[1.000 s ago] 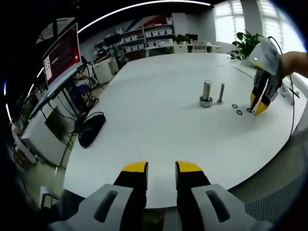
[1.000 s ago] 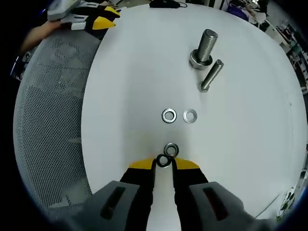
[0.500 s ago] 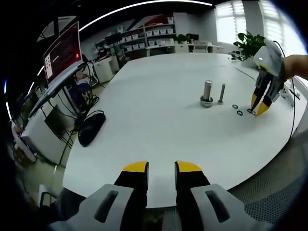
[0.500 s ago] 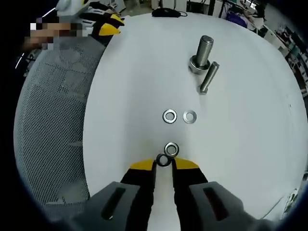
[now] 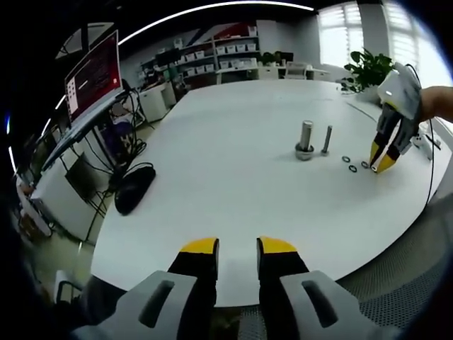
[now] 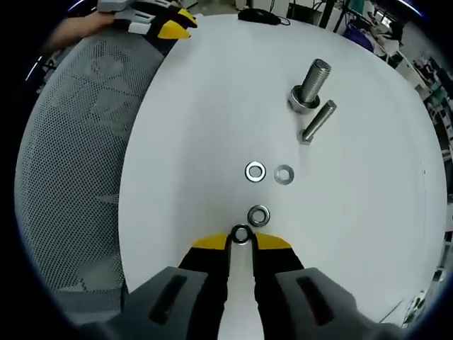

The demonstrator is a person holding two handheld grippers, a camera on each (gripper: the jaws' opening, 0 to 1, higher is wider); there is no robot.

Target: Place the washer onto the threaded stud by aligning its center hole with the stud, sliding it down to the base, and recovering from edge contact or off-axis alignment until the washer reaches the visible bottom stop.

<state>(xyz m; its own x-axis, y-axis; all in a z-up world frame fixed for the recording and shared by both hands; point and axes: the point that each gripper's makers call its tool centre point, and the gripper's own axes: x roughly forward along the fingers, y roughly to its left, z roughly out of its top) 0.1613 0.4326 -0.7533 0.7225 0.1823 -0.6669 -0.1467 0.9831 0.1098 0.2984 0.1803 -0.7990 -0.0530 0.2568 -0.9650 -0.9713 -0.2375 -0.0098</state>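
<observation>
Pinching a washer [image 6: 241, 234] between my right gripper [image 6: 241, 241] tips, I had the upright threaded stud [image 6: 311, 85] well ahead, slightly right, while my left gripper [image 5: 236, 246] idled slightly parted and empty.

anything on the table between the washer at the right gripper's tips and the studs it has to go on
Yes: three loose washers lie on the table between the washer at the right gripper and the studs. Carried above them, nothing else intervenes.
</observation>
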